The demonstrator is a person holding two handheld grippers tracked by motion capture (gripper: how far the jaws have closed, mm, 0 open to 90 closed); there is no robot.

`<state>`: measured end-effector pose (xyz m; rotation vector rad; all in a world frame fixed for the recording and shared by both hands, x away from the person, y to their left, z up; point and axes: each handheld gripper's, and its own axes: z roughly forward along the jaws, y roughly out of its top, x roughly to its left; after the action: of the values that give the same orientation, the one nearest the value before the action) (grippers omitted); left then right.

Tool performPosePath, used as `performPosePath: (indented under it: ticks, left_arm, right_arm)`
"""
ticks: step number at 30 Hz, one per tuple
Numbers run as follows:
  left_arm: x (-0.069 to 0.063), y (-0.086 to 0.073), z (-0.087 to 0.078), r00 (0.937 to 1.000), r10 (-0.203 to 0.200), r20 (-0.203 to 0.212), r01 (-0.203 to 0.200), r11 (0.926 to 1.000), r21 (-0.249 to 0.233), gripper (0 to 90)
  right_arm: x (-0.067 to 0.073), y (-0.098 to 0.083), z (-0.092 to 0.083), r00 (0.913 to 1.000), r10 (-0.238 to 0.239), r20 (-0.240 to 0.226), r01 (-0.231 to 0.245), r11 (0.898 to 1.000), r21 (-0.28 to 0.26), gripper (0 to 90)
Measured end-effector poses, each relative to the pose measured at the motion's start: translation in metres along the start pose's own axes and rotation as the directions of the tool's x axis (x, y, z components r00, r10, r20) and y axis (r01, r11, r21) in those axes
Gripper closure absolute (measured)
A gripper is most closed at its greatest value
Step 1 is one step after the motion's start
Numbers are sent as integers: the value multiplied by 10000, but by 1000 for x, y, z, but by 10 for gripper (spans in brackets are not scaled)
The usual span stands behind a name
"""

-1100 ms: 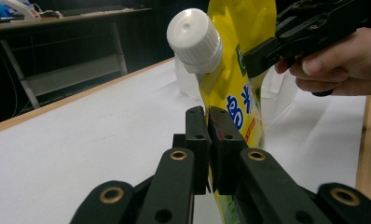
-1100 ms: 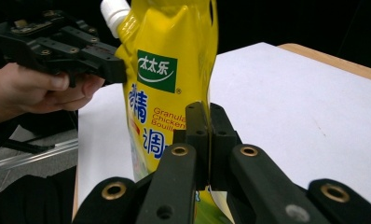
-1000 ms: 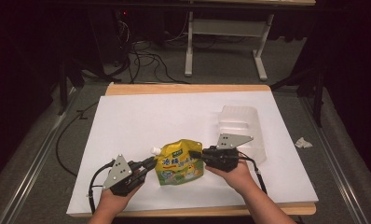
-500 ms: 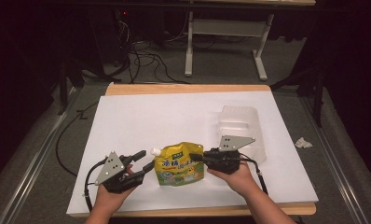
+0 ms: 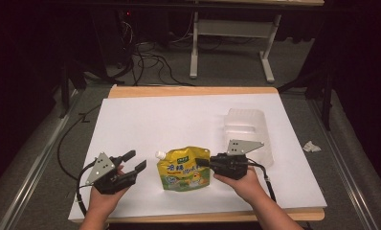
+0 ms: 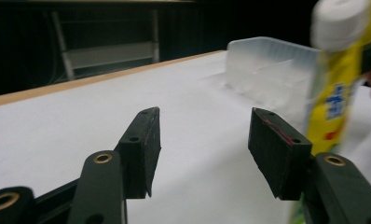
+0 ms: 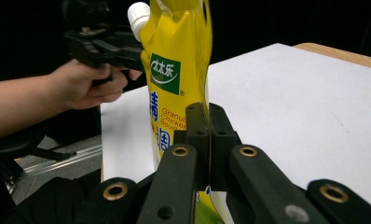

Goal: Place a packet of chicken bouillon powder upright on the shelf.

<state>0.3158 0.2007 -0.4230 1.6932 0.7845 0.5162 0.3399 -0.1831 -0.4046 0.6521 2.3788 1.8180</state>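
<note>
Your table [image 5: 179, 120], covered in a white sheet with a wooden edge showing at the far side, takes up most of the high view. On its right half sits a clear plastic container [image 5: 248, 129], well beyond your right hand; in the left gripper view the same container [image 6: 267, 65] stands behind the pouch.

The yellow spouted pouch [image 5: 184, 168] lies near the front edge of the table, between your two grippers, with its white cap [image 5: 160, 155] at the upper left corner, pointing toward your left side. In the right gripper view the pouch [image 7: 176, 70] rises straight ahead of the jaws with the cap [image 7: 139, 16] at top left.

Your right gripper [image 5: 204, 163] has its jaws pressed together on the right edge of the pouch; in its own view [image 7: 209, 140] the two black pads meet with the pouch's thin edge pinched between them.

Your left gripper [image 5: 134, 160] sits just left of the pouch, apart from it. Its jaws have just been opening and now stand spread with nothing between them; in its own view [image 6: 202, 154] only bare white sheet shows in the gap, and the pouch [image 6: 335, 102] stands off to the right of the right-hand pad.

A small crumpled white scrap [image 5: 311, 146] lies on the floor past the table's right edge.
</note>
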Motion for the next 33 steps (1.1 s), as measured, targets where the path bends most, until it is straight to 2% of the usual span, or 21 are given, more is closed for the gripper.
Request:
performPosePath:
  ticks: [3,7,10,13,19,28,33]
  left_arm:
    - [10,-6,1,9986,-333,-410,343,9992,227,426]
    - [19,-9,-1,9945,-815,-653,825,9965,116,413]
    - [20,-9,-2,9931,-748,-906,767,9969,176,401]
    - [21,-11,1,9915,-544,-1183,607,9969,498,388]
    - [22,-13,5,9904,-577,-1259,687,9941,844,350]
    - [23,-17,11,9887,-269,-1473,489,9877,1482,320]
    - [21,-16,12,9869,-180,-1605,404,9897,1372,261]
  right_arm:
    - [3,1,0,10000,-32,-69,31,10000,-46,900]
    - [9,4,-2,9996,-275,-14,275,9995,-171,900]
    - [11,6,-3,9993,-372,36,373,9988,-315,900]
    - [12,8,-5,9985,-544,108,548,9977,-411,900]
    - [15,11,-10,9966,-749,354,770,9951,-617,900]
    - [14,17,-23,9942,-824,689,891,9909,-1004,900]
    - [11,21,-33,9931,-756,896,868,9879,-1283,900]
